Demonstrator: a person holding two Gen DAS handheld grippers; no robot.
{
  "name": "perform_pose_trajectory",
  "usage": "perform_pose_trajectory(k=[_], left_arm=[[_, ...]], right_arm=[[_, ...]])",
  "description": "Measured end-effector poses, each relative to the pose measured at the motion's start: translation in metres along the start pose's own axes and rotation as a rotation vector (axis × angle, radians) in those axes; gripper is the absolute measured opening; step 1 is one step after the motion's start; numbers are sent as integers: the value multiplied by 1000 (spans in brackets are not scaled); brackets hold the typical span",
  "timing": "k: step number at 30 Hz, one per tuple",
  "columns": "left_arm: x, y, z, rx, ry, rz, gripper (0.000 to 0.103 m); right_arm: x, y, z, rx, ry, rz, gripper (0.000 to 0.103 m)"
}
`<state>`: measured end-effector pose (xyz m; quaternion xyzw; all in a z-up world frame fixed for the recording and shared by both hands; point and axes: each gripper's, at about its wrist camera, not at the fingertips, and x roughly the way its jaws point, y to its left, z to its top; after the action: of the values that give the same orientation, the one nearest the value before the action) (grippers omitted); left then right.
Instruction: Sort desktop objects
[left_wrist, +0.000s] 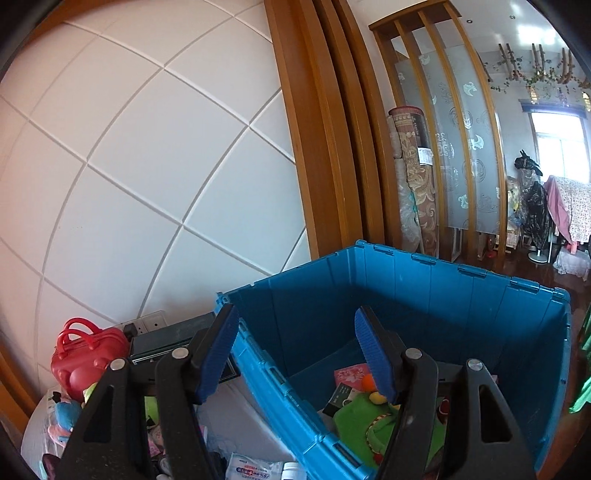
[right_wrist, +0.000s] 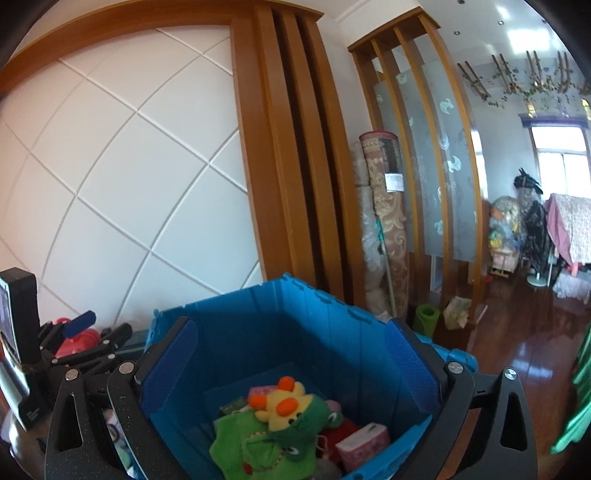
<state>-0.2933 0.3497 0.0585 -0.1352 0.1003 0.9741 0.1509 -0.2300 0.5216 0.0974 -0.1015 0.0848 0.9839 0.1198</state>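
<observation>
Overhead, two handheld grippers hang above one blue plastic crate (left_wrist: 436, 295), a ribbed, straight-walled bin with hinged notches along its rim. In the left wrist view, the left gripper (left_wrist: 299, 354) has its jaws spread wide and grips nothing; its two blue fingers (left_wrist: 218, 354) are ridged pads on black arms fixed with round silver bolts. One finger sits outside the crate's near wall, the other over its interior.

From the right wrist view, the right gripper (right_wrist: 291, 369) is likewise spread, its two broad blue pads framing the crate's open mouth with nothing between them. At 6 o'clock in that frame, inside the crate, lies one soft green frog plush (right_wrist: 273, 439), and on top of it one yellow duck plush (right_wrist: 284, 402) with orange tufts. At 5 o'clock beside them rests one pink tissue pack (right_wrist: 364, 443), boxy and printed. A flat pink card (left_wrist: 351, 374) lies on the crate floor in the left view.

Outside the crate, at 8 o'clock in the left view, one glossy red toy handbag (left_wrist: 88, 354) with two looped handles sits against the white panelled wall (left_wrist: 147, 155). At 6 o'clock lies one crinkled white wipes packet (left_wrist: 251, 469). A small blue plush (left_wrist: 66, 413) lies near the handbag.
</observation>
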Motion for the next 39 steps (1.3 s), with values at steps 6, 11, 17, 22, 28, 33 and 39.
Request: perform_pose_trajectory(k=[6, 11, 17, 22, 28, 33, 39], left_arm=[[-34, 34, -18, 13, 5, 30, 65], [-75, 72, -43, -31, -5, 11, 65], [-115, 96, -68, -57, -7, 114, 65], [-162, 110, -83, -126, -39, 229, 76], [-211, 97, -96, -129, -34, 303, 88], [-246, 63, -109, -141, 4, 253, 88], [-275, 22, -114, -119, 7, 200, 102]], right_arm=[[-31, 42, -11, 18, -12, 15, 103], [-63, 83, -27, 18, -19, 30, 103], [-100, 119, -48, -36, -14, 10, 103], [-119, 134, -66, -78, 14, 62, 103], [-140, 134, -88, -107, 51, 165, 103], [-174, 120, -110, -138, 93, 215, 103], [-208, 98, -122, -147, 125, 241, 103]])
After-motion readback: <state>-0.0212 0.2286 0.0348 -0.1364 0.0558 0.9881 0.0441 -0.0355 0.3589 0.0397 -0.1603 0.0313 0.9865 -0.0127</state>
